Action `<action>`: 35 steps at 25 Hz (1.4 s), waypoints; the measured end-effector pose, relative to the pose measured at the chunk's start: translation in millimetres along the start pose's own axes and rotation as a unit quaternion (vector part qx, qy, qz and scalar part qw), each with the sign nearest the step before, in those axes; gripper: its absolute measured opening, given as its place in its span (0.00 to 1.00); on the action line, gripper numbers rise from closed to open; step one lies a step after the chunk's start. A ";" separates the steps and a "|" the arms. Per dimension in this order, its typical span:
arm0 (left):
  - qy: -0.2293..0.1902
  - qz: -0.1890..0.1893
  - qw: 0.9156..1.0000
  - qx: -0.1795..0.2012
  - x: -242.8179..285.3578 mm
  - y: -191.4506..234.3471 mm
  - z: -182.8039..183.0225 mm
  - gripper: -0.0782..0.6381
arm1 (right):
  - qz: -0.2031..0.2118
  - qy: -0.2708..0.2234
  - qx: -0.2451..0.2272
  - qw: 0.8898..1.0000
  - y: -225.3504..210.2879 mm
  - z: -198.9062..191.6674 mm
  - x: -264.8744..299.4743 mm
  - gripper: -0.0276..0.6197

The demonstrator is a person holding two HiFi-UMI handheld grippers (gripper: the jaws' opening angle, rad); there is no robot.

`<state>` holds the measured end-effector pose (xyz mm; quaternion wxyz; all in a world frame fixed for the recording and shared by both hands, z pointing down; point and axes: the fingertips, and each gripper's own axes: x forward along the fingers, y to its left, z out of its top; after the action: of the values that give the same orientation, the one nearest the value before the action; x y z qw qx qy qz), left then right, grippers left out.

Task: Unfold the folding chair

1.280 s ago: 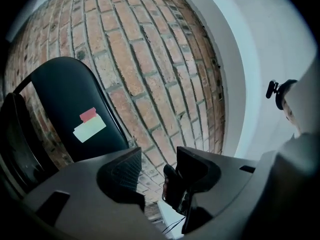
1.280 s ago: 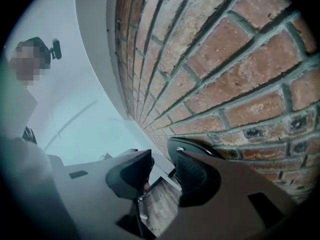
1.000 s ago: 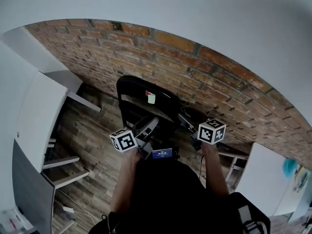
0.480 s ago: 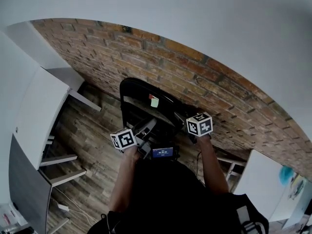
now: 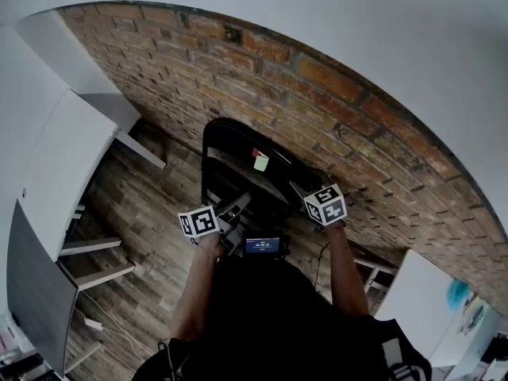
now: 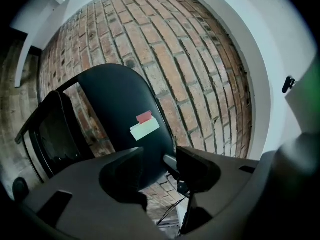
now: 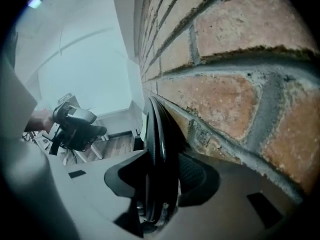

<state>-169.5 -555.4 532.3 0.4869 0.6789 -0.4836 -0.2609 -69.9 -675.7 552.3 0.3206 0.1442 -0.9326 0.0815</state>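
Note:
A black folding chair point(image 5: 238, 145) leans folded against the brick wall point(image 5: 341, 101), with a red and a pale sticker point(image 5: 259, 162) on its backrest. My left gripper point(image 5: 238, 207) hovers in front of the seat. In the left gripper view that gripper point(image 6: 160, 166) is open and the backrest point(image 6: 120, 109) lies beyond the jaws, apart from them. My right gripper point(image 5: 300, 190) is at the chair's right edge. In the right gripper view its jaws point(image 7: 162, 176) are closing, with the chair's thin black rim point(image 7: 156, 134) filling the gap between them, close to the wall.
A white cabinet point(image 5: 55, 181) with low shelves stands at the left on the wood floor point(image 5: 151, 213). A white table point(image 5: 417, 292) sits at the right. A cable point(image 5: 99, 324) trails across the floor at lower left. A small screen point(image 5: 262, 246) hangs on the person's chest.
Both grippers have sunk toward the chair. The right one rolled and slid in to the backrest's right edge, then began closing round it. The left stayed open.

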 end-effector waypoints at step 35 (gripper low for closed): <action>-0.025 0.099 0.977 -0.189 -6.8 176.1 -97.3 0.41 | 0.244 0.045 0.046 0.968 116.2 28.6 -0.1 0.19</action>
<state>-162.8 -519.5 730.2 0.6174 0.5167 -0.5027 -0.3150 -123.6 -572.9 523.0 0.3261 -0.0770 -0.9193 0.2063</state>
